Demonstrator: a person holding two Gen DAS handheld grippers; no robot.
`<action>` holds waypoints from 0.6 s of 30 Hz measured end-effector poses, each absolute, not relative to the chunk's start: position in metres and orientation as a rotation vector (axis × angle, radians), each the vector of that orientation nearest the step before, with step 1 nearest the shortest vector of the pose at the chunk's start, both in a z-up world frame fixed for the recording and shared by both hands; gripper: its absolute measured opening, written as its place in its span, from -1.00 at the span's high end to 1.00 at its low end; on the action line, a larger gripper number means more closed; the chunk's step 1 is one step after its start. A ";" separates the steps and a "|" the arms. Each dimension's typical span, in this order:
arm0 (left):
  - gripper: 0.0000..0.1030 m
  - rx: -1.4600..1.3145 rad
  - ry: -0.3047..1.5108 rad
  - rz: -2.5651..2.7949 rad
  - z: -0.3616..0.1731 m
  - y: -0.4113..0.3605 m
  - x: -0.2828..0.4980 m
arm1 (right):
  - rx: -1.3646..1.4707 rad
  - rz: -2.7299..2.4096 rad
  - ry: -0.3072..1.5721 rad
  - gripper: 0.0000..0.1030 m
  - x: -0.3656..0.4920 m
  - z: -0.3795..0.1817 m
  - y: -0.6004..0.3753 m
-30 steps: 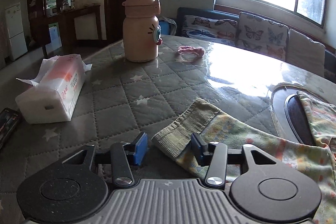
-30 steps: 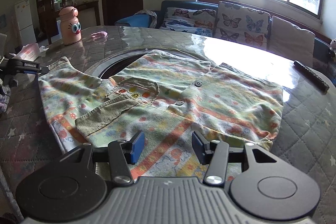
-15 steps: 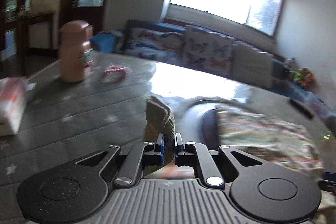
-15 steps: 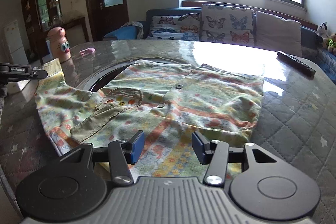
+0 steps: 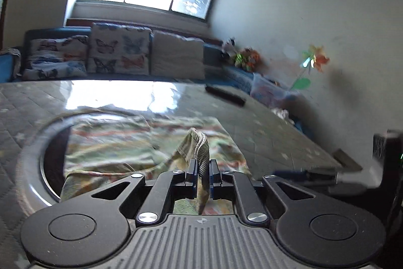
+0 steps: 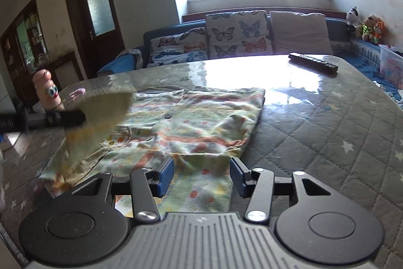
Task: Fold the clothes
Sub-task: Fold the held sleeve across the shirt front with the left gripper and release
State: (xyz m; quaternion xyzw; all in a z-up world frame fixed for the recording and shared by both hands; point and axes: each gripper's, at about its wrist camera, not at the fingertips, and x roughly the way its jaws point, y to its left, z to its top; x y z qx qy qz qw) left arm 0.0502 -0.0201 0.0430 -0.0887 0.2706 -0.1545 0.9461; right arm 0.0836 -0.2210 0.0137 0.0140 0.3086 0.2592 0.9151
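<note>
Left gripper (image 5: 202,174): your jaws are pinched tight on the ribbed sleeve cuff (image 5: 200,145), which you hold lifted above the garment
Right gripper (image 6: 202,177): your jaws stand wide apart with nothing between them, low over the near hem
Shirt (image 6: 201,117): it lies spread on the quilted table (image 6: 327,132) just ahead of your right gripper, buttons up, its left sleeve raised
Left gripper from the right view (image 6: 75,117): it shows side-on at the left edge, blurred, the cuff fanned above it
Remote (image 6: 312,64): it lies near the table's far edge, well apart from the shirt
Bottle (image 6: 47,91): the pink bottle stands far left
Sofa (image 6: 234,39): butterfly cushions line it under the window
</note>
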 end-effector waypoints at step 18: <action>0.04 -0.082 0.573 -0.215 0.023 0.023 0.023 | 0.074 0.636 0.762 0.29 0.103 -0.012 -0.171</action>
